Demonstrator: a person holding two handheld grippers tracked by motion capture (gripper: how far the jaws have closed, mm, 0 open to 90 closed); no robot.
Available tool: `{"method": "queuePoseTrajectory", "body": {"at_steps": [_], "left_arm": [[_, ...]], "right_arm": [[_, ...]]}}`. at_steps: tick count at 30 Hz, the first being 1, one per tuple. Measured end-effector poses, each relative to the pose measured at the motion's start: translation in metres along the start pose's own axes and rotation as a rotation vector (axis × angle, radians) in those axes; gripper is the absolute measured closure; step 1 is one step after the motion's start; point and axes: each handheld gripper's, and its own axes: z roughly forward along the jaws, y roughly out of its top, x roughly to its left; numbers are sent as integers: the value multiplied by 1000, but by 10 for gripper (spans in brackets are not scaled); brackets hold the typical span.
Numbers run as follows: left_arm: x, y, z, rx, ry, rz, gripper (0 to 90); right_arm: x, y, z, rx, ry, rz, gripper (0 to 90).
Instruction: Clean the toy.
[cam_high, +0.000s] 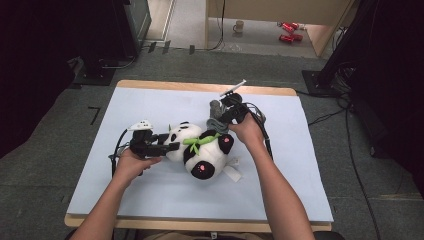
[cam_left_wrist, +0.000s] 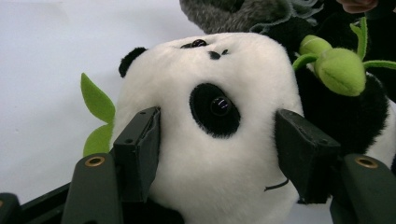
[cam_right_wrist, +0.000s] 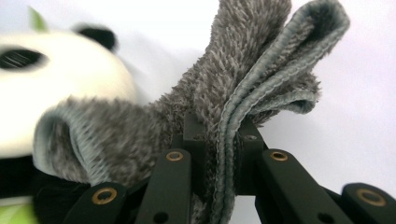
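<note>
keeping left gripper (cam_left_wrist: 217, 140) loosely around panda (cam_high: 200, 147) head mid-desk, pads touching; right gripper (cam_right_wrist: 219, 154) clenched on grey cloth (cam_right_wrist: 243, 84) should pull gently.

- The person's left forearm comes in from the bottom edge of the high view and angles up toward the table's middle, bare to the elbow.
- The left hand (cam_high: 131, 165) grips the left gripper (cam_high: 172, 146) from behind and holds it level, pointing to the right across the table.
- Its jaws stand apart on either side of the toy panda's head (cam_left_wrist: 210, 126), with the pads against the plush.
- The right forearm rises from the bottom edge and leans left.
- The right hand (cam_high: 248, 132) holds the right gripper (cam_high: 216, 121), whose jaws are pinched tight on a folded grey fuzzy cloth (cam_right_wrist: 243, 88).
</note>
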Motion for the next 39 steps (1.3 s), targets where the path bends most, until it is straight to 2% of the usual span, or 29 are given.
{"method": "queuePoseTrajectory", "body": {"at_steps": [2,6,9,10,12,16,17,18,19,20,21,22,23,24,25,26,28,31,33,34,37,39], "left_arm": [[1,0,0,-5,-5,1,347],[1,0,1,-19,-5,-4,346],[1,1,2,-21,-2,-2,342],[1,1,1,-20,1,4,342],[0,1,1,-19,1,6,342],[1,0,1,-27,2,7,339],[1,0,1,-27,2,7,338],[1,0,1,-27,0,3,338],[1,0,1,-27,0,3,337],[1,0,1,-25,0,2,334],[1,0,1,-27,-1,-1,334],[1,0,1,-20,1,5,332],[1,0,1,-20,1,5,332],[1,1,0,-17,9,12,333],[1,1,0,-17,9,12,333],[0,1,0,-11,20,21,333],[0,3,1,4,26,1,341],[1,4,2,6,19,-14,348],[1,3,2,3,16,-23,348],[1,3,3,-1,12,-23,346],[2,1,2,0,5,-24,346],[2,1,3,-2,6,-26,346]], "right_arm": [[3,4,-8,-25,6,-16,801],[8,14,-17,-67,25,-16,801],[21,31,-27,-97,78,-26,800],[28,39,-28,-111,116,-32,800],[32,42,-28,-114,130,-30,800],[57,60,-23,-130,205,-44,800],[57,60,-23,-130,205,-44,800],[69,65,-17,-121,213,-63,800],[69,65,-17,-121,213,-63,800],[76,67,-7,-94,222,-71,800],[76,67,-7,-94,222,-71,800],[81,66,7,-54,227,-80,800],[81,66,7,-54,227,-80,800],[83,63,20,-23,239,-74,801],[83,63,20,-23,239,-74,801],[83,60,29,-5,239,-87,801],[81,55,38,17,223,-86,802],[76,49,38,27,195,-93,803],[73,46,35,40,143,-120,804],[65,41,33,53,140,-92,804],[58,35,31,54,155,-67,804],[52,29,29,51,152,-69,805]]}}
